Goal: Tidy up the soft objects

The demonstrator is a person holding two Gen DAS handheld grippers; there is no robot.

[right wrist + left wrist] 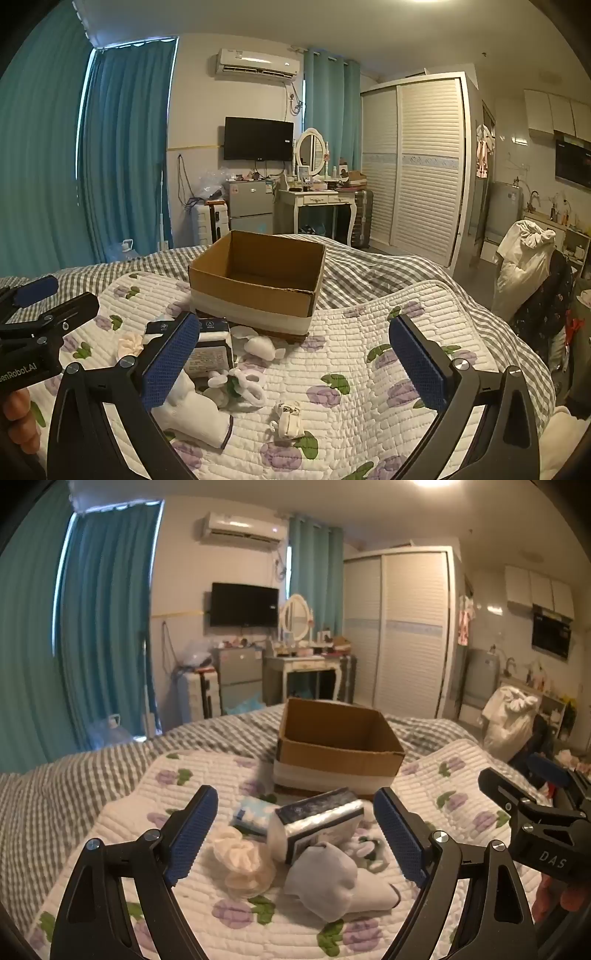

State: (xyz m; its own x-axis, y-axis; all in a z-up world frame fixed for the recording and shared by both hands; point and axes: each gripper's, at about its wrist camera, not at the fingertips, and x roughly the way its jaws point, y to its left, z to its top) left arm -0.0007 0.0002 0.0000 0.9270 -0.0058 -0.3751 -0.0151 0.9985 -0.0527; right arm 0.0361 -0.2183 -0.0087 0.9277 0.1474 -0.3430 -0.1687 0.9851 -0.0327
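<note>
- Since both tools hover over the pile with nothing between their pads, the left gripper (295, 834) and the right gripper (291, 362) are spread wide and empty, which I read as a pause to choose a first item.
- Just ahead of the left gripper the soft things lie bunched on the floral quilt (424, 782), probably heaped there so that each is an easy reach: one grey-white sock (332, 882), one cream scrunchie (243, 864), one wrapped tissue pack (317, 819) and one smaller blue packet (251, 814).
- In the right wrist view there are also one white bow-like piece (260, 347), one small white-and-green piece (240, 382) that is hard to name, and one small folded white item (288, 419) lying apart from the heap.
- Beyond the pile stands one open cardboard box (332, 753), upright and seemingly empty, likely the place meant for them.
- Nothing is in it yet, by my judgement.
</note>
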